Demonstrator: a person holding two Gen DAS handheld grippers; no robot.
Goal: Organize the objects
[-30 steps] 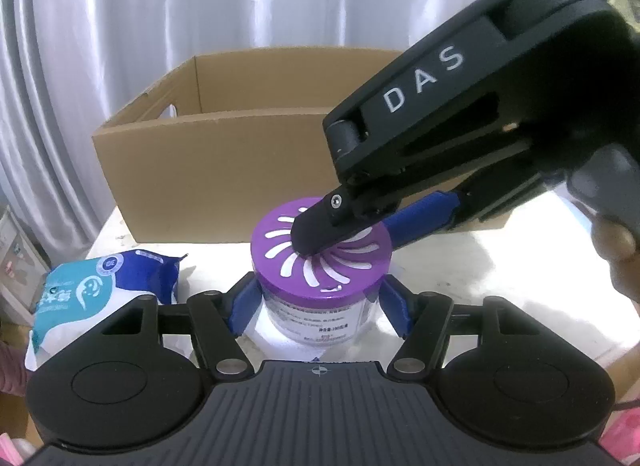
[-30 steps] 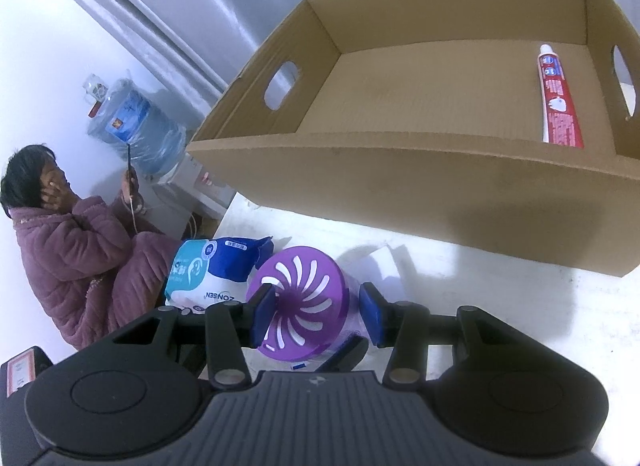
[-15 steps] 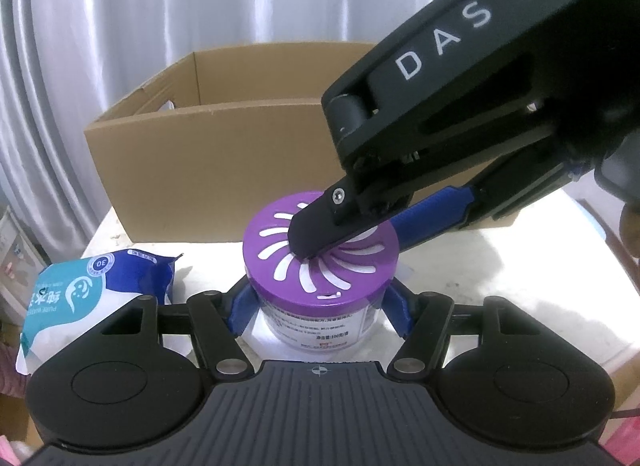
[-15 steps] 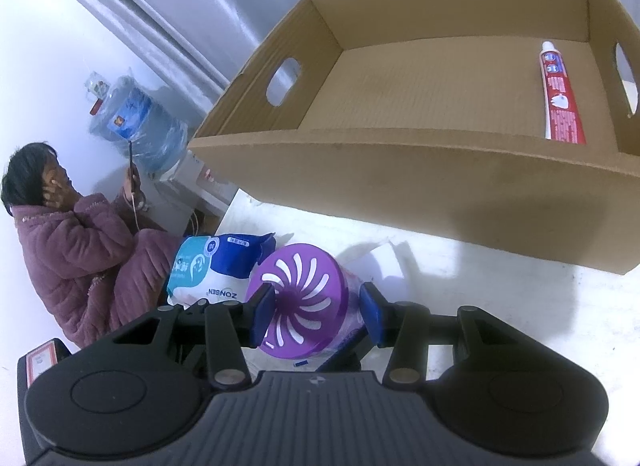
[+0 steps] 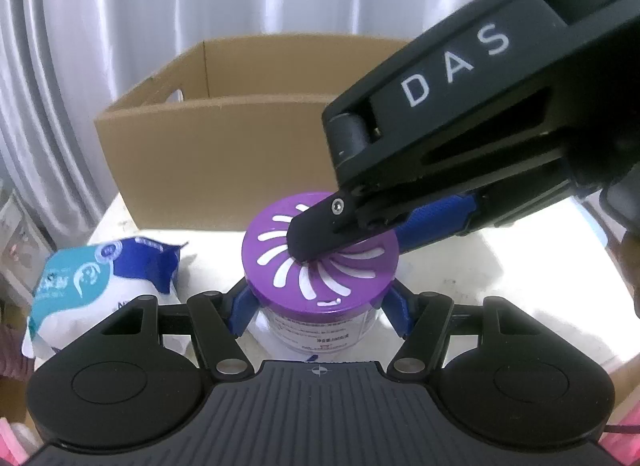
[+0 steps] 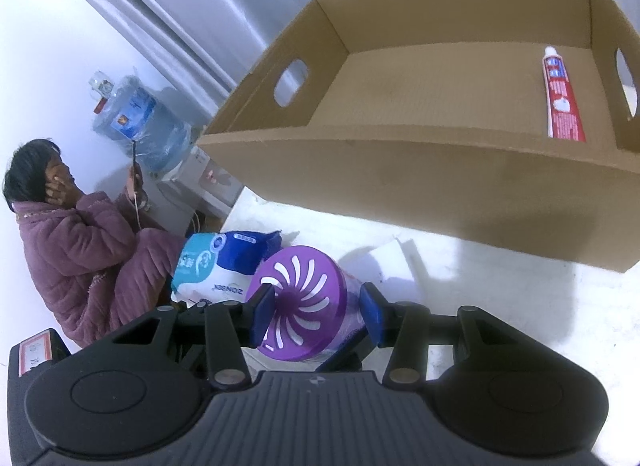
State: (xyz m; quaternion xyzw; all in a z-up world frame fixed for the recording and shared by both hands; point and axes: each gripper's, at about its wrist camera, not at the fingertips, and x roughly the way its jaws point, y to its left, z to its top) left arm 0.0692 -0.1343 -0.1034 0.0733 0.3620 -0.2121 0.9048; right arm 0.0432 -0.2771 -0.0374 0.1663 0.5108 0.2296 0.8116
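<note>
The open brown cardboard box [image 6: 420,173], with oval hand-holes in its end walls, stands at the far side of the white surface [image 6: 520,306]; a red and white toothpaste tube [image 6: 562,99] lies flat on its floor against the right wall. Near the left edge of the surface lies a soft blue and white plastic pack of tissues [image 5: 100,278], which I judge light and yielding. The item in hand is the round clear-walled air-freshener jar with a purple slotted lid [image 5: 320,250], standing upright in front of the box and just beside the pack. I judge it rigid, moderately weighty if full, and smooth on its wall, so liable to slip under a light pinch; the wall below the lid rim is the sound place to grip, since the slotted lid may lift off or flex. The left gripper [image 5: 320,308] has its jaws roughly half open, with blue pads set against opposite sides of the jar wall under the lid: a grip, as far as can be seen. The right gripper [image 6: 316,316] comes in from the other side with its jaws narrower, one fingertip over the lid top; whether it presses on the lid or merely hovers cannot be determined.
</note>
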